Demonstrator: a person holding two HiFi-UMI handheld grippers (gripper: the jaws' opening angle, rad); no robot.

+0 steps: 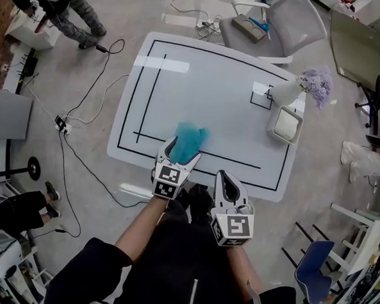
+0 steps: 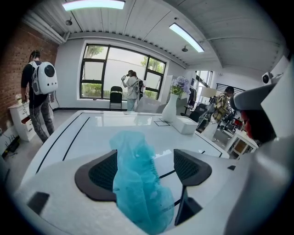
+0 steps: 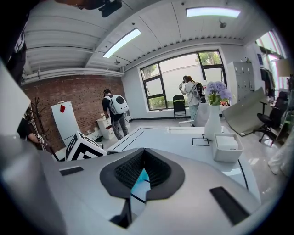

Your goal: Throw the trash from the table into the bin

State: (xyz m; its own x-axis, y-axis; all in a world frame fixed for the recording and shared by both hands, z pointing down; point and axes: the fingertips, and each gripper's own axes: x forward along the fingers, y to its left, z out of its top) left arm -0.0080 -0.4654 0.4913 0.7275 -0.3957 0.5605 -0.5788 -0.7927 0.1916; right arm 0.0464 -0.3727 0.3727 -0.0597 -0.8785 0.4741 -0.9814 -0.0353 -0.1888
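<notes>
The crumpled teal trash (image 2: 138,183) is on the table (image 1: 201,78) near your edge, so nothing's binned yet. Its long axis runs away from you along the line of your left gripper (image 1: 182,155), with the far end tipped a bit to the right. That claw is spread wide with the wad sitting between the pads. There's a clear gap on the right side, so you've got no grip yet. Your right gripper (image 1: 227,177) is closed on nothing and hangs off the table's near edge. What's left is to clamp, lift, and carry it to what I'd guess is the bin, the small white box (image 1: 285,124) by the vase (image 1: 287,90).
</notes>
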